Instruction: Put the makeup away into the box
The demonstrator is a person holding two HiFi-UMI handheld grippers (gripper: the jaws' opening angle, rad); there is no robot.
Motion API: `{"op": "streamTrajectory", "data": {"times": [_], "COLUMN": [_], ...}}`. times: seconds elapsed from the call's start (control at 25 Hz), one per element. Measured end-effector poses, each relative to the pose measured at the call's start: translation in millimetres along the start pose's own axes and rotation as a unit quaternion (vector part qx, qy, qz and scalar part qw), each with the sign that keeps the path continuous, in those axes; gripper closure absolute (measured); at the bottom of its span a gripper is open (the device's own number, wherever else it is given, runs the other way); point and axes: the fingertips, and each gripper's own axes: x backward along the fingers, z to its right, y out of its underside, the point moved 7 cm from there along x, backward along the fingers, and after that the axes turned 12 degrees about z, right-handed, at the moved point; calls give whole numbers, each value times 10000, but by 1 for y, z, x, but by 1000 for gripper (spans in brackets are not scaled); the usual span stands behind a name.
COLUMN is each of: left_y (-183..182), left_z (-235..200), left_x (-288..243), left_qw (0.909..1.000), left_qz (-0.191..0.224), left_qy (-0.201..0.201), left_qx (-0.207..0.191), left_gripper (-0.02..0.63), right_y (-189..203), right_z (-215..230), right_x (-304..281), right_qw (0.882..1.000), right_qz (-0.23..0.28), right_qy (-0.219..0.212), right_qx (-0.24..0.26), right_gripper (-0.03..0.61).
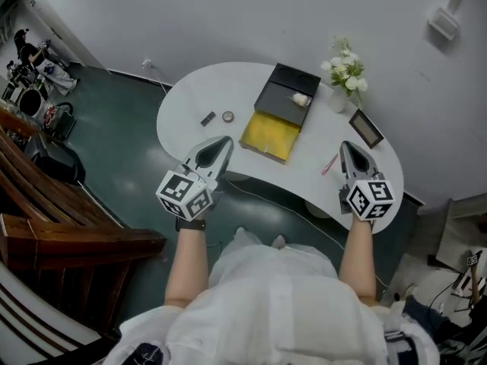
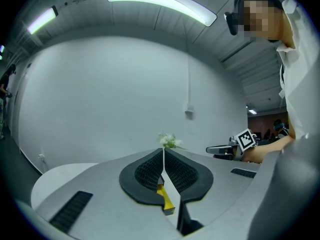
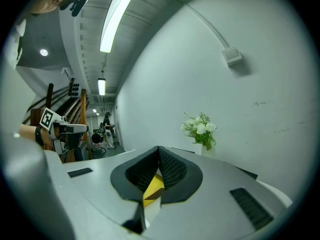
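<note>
An open box (image 1: 270,135) with a yellow inside lies in the middle of the white table (image 1: 190,90), its black lid (image 1: 285,93) folded back. A small cream item (image 1: 301,99) rests on the lid. Left of the box lie a small black item (image 1: 208,118) and a small round one (image 1: 228,116). A thin pink stick (image 1: 329,164) lies to the right. My left gripper (image 1: 226,141) hovers at the table's near edge, shut and empty (image 2: 163,151). My right gripper (image 1: 346,147) is over the right end, also shut and empty (image 3: 159,149).
A vase of white flowers (image 1: 344,78) and a small picture frame (image 1: 366,128) stand at the table's far right by the wall. Dark wooden steps (image 1: 68,242) are on the floor to the left. The person's white-clad body fills the bottom of the head view.
</note>
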Motion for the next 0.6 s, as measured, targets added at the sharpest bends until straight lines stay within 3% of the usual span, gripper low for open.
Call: {"op": "streamTrajectory", "data": {"times": [0.28, 0.6], "left_y": [14, 27], "left_z": [-32, -94], "left_x": [-46, -122], "left_qw": [9990, 9897], "left_qz": [-60, -233], "left_qy": [407, 1357], "left_qx": [164, 388], "left_gripper": [591, 591], "right_y": [10, 18], "right_z": [9, 21], "right_x": [-21, -57], "right_qw": [9994, 9923], "right_qz": [-171, -201], "right_qy": [299, 1224], "right_qx": [27, 21], "right_gripper": [569, 568]}}
